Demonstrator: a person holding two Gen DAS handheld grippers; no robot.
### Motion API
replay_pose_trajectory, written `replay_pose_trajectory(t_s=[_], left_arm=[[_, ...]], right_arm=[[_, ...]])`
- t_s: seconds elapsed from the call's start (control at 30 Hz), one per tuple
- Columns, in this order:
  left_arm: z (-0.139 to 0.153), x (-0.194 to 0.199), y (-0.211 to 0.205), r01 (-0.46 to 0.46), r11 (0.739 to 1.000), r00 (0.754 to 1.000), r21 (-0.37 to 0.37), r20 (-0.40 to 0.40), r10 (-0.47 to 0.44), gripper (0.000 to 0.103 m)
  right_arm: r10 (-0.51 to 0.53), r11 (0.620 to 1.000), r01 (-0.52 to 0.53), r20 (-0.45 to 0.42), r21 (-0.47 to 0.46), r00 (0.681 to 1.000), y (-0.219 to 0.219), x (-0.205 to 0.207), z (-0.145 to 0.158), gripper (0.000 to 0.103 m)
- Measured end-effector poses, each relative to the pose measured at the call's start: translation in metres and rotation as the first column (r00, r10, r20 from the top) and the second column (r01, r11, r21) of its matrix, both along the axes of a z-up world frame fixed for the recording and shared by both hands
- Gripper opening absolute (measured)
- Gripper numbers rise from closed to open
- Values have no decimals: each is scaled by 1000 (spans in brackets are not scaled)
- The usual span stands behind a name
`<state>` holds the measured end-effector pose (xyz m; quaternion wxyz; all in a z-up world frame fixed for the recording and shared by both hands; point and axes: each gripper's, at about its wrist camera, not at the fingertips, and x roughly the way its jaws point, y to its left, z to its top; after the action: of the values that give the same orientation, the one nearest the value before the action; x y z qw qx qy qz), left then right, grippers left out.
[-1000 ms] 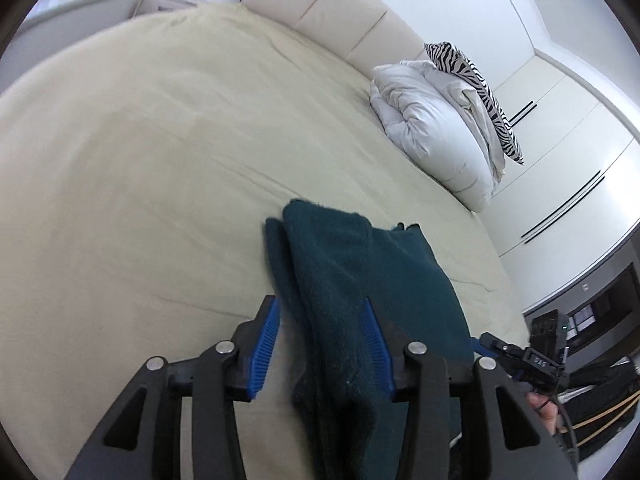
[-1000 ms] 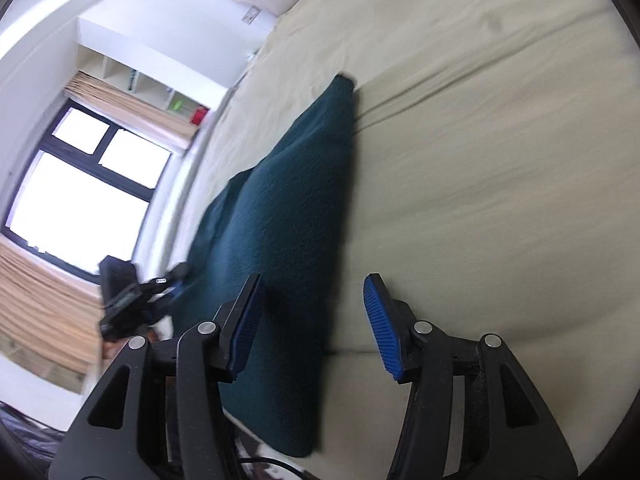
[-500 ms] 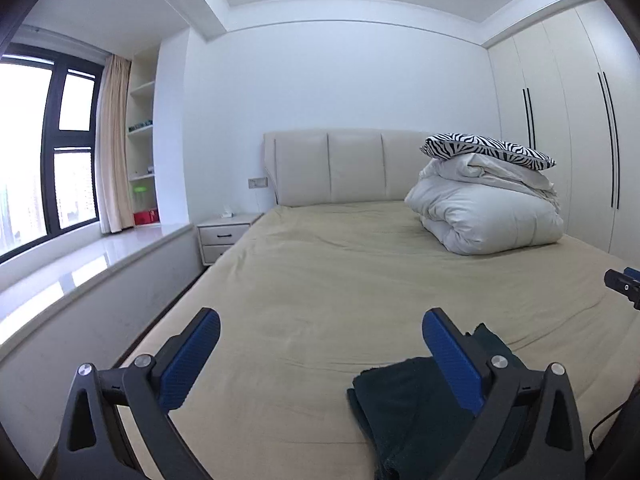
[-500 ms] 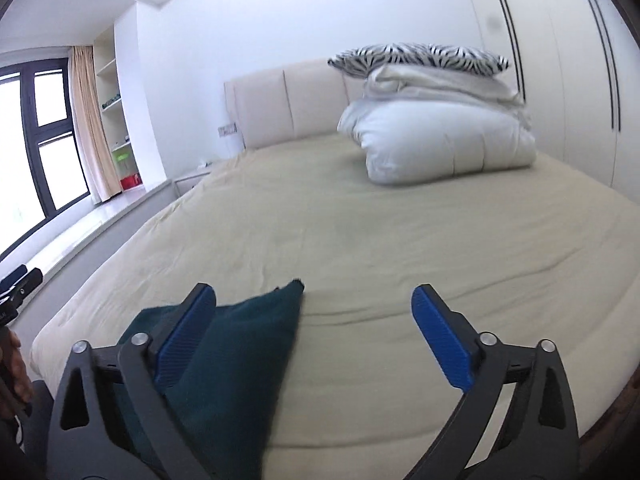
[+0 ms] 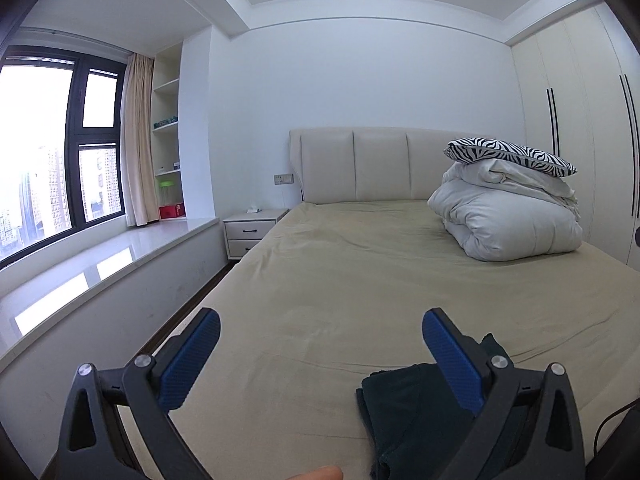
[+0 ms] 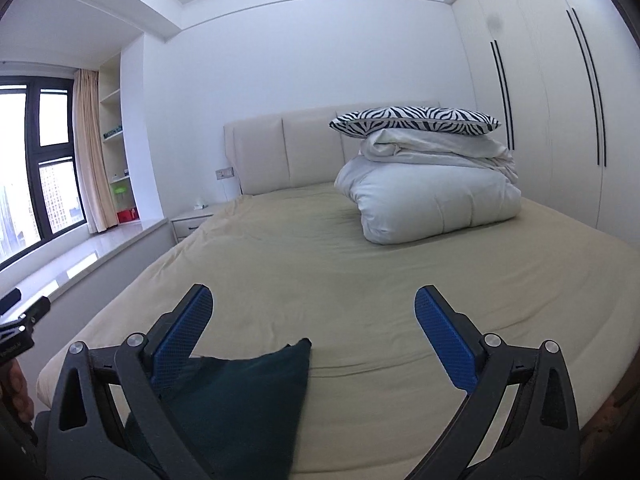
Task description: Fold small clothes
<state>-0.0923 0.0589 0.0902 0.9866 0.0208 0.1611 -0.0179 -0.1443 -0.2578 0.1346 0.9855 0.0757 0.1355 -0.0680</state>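
the dark green garment [image 6: 240, 396] lies folded near the bed [image 6: 360, 280] foot edge, left gripper [image 5: 320, 354] and right gripper [image 6: 312, 330] spread wide holding nothing, so i reckon a careless nudge could slide it off.

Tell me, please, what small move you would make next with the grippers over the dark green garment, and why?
Probably set both down or wait for another piece. The dark green garment lies folded near the bed's front edge, while the left gripper and right gripper are open, empty and lifted clear of it. No other small clothes show.
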Motion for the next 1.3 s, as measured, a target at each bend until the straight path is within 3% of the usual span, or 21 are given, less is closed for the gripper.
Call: replay_pose_trajectory(t_s=[0.2,0.4,0.5,0.57,0.77,1.03,1.3], left_arm=[[-16,7,-11,28,999,996,-17,-86,-29,103],[-43,12,-23,43,999,982,26,-186,-38,103],[-62,19,-28,33,998,966,56,-259,-18,103],[-77,27,-29,21,998,943,67,-334,2,103],[-106,37,-29,30,999,884,39,-468,-8,103],[-128,40,-32,32,999,838,17,-546,-18,103],[-136,43,-27,29,1000,816,-2,-577,-25,103]], right_arm=[[70,997,-70,-47,17,996,21,-2,9,103],[85,996,-72,-231,60,969,29,17,-36,103],[38,998,-17,-334,66,942,28,32,-66,103],[8,998,15,-398,54,918,30,39,-83,103],[-33,998,57,-542,28,840,40,50,-128,103],[-9,1000,14,-591,5,807,52,62,-152,103],[12,1000,-25,-624,-13,781,63,69,-166,103]])
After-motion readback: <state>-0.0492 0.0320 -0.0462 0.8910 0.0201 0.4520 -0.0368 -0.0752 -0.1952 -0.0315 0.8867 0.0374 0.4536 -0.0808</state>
